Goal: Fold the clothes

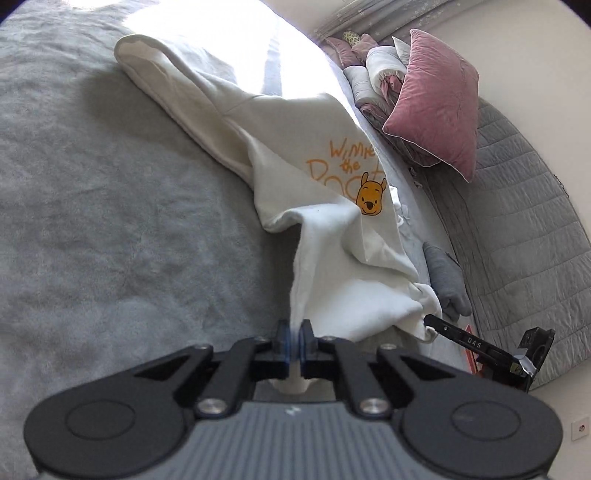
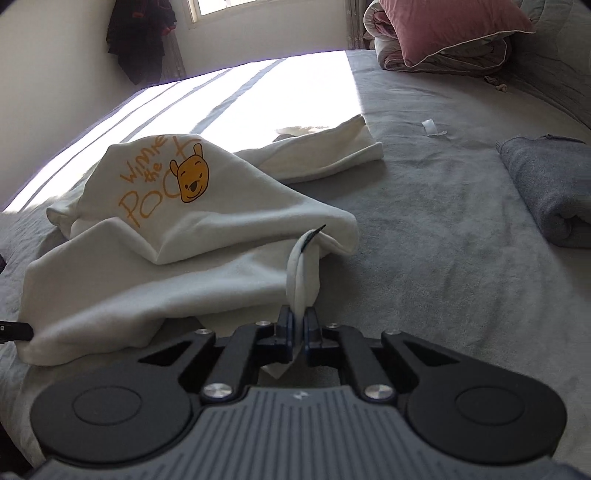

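Garment: cream sweatshirt with orange "Winnie the Pooh" print and bear face, lying crumpled and half folded on the bed, printed panel humped over a lower layer.
Sleeve: one long cream sleeve stretches away across the bed toward the sunlit far edge, flat on the cover.
Left gripper: fingers pressed together on a fold of the sweatshirt's white fabric; cloth rises from the pads up to the printed part.
Right gripper: fingers pinched on a narrow standing fold of the same sweatshirt, at the edge nearest the camera; a small black tag sticks up just behind that fold.
Both grippers: each holds a different edge of the sweatshirt; the right gripper's black finger tip shows in the left wrist view, touching the cloth's bunched corner.
Bed: grey fleecy cover, strong sunlight band across the far side.
Grey folded cloth: on the bed near its right edge in the right wrist view, well apart from the sweatshirt.
Pink pillow: on a pile of rolled bedding at the head corner.
Headboard: grey quilted, along the bed's side in the left wrist view.
Dark clothing: hangs on the wall beside the window.
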Available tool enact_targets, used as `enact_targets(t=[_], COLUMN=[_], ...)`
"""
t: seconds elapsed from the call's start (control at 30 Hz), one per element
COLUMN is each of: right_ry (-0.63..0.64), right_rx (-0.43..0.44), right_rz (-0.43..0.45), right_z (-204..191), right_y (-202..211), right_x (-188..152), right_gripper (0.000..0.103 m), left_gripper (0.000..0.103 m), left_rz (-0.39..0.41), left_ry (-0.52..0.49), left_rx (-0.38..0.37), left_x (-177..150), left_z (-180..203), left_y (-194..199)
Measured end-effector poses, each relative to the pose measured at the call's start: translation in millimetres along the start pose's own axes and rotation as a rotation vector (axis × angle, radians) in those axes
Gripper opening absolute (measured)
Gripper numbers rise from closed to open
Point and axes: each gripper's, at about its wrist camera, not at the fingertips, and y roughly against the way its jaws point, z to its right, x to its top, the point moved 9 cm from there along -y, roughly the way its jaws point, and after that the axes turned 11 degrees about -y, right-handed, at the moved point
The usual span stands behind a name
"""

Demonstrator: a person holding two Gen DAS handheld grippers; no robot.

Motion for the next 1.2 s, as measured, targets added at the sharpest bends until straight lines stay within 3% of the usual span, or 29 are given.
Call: enact_targets(t=[0.23, 0.4, 0.57, 0.93, 1.07, 1.13, 1.2], right_ry=[-0.130, -0.134, -0.090, -0.010, -0.009, -0.006, -0.002], right_rx=[0.132, 0.199, 0.178, 0.109, 0.106, 0.110, 0.114], right_rz=[-0.066, -0.107, -0.160, -0.275, -0.298, -0.304, -0.304], right_z=[5, -6, -8, -3, 2, 3, 2], right_y=[53, 85, 81, 58, 52, 52, 53], right_x=[8, -4, -31, -86, -94, -93, -88], right_gripper=[0.005, 0.005, 0.005, 0.005, 0.006, 0.008, 0.018], left_gripper=[0.004, 0.004, 0.004, 0.004, 0.005, 0.010, 0.032], left_rz=[-0.002, -0.034, -0.080, -0.196, -0.202, -0.198, -0.189], left_ry=[0.025, -0.006, -0.059, -0.105, -0.090, -0.087, -0.088], left_rx=[-0.020, -0.017, 0.027, 0.147, 0.129, 0.108, 0.086], left_x=[-4, -19, -37, -74, -79, -76, -73], left_z=[14, 28, 31, -4, -12, -10, -8], left_y=[44, 63, 73, 42, 40, 44, 48])
